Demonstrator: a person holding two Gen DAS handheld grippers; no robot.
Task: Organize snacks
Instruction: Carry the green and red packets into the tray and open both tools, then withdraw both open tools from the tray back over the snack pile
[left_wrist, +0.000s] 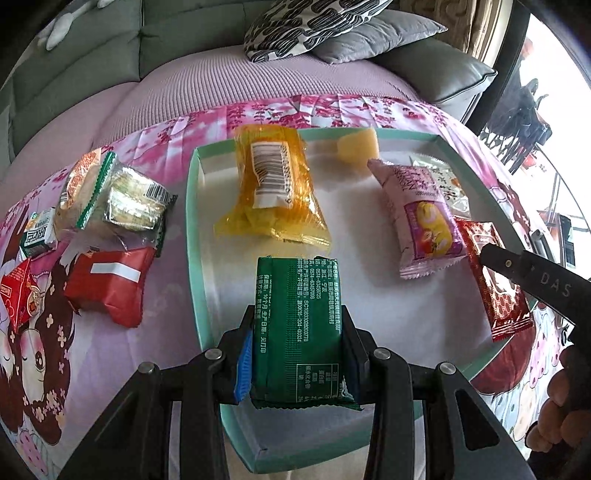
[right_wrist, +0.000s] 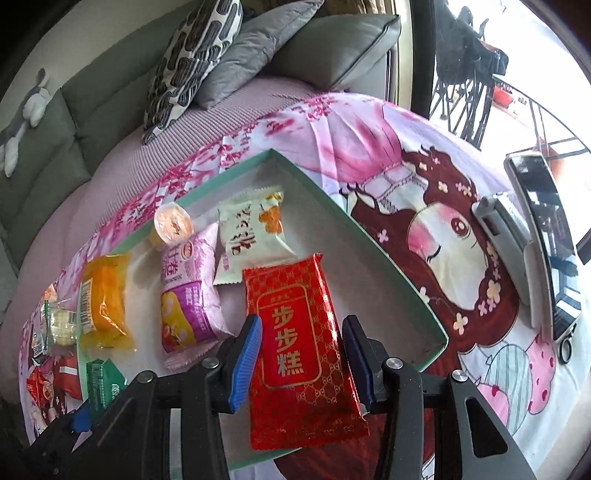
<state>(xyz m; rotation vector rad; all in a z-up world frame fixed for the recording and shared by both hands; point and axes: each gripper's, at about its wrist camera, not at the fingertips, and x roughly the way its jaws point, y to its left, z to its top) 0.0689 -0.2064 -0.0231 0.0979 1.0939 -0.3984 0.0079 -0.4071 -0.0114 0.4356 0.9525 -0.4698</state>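
On the cloth left of the tray (left_wrist: 192, 206), a red packet (left_wrist: 109, 286) and a clear-wrapped biscuit pack (left_wrist: 122, 201) lie unsorted. The left gripper (left_wrist: 297, 354) is clamped on a green packet (left_wrist: 301, 325), held over the tray's near end. Beyond it sit an orange packet (left_wrist: 275, 188) and a pink packet (left_wrist: 424, 218). The right gripper (right_wrist: 303, 354) squeezes a red cake packet (right_wrist: 299, 347) above the tray's near right part. The step looks like placing; next, each packet likely needs lowering onto bare tray floor before the jaws let go.
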